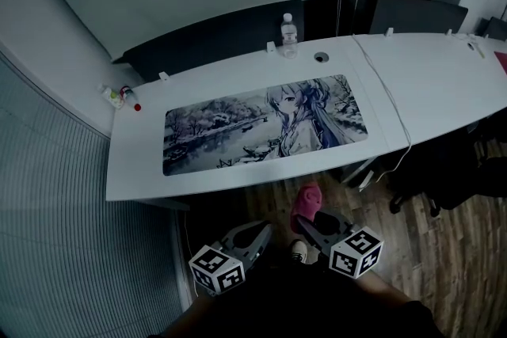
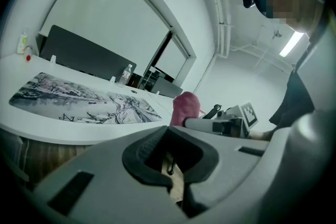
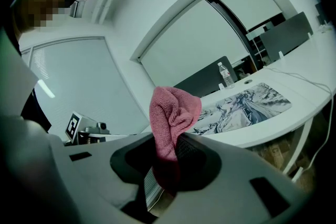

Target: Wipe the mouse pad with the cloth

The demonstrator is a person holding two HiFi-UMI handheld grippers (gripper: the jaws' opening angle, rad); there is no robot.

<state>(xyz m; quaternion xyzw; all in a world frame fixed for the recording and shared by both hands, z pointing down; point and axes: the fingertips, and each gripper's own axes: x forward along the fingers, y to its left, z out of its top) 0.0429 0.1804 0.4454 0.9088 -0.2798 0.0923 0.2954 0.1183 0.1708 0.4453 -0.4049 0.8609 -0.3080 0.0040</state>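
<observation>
A long mouse pad (image 1: 265,127) printed with a pale anime winter scene lies flat on the white desk (image 1: 127,170). Both grippers hang below the desk's front edge, over the wooden floor. My right gripper (image 1: 310,222) is shut on a pink cloth (image 1: 306,202), which bunches up above its jaws (image 3: 170,118). The left gripper (image 1: 260,232) sits just left of it, jaws together and empty. In the left gripper view the cloth (image 2: 185,107) shows beyond the gripper (image 2: 170,160), with the pad (image 2: 79,99) farther off. The pad (image 3: 247,102) also lies ahead of the right gripper (image 3: 168,165).
A water bottle (image 1: 289,34) stands behind the pad by a dark divider panel (image 1: 214,39). Small bottles (image 1: 117,96) sit at the desk's left corner. A white cable (image 1: 396,119) runs across the desk right of the pad. A dark chair (image 1: 451,178) stands at the right.
</observation>
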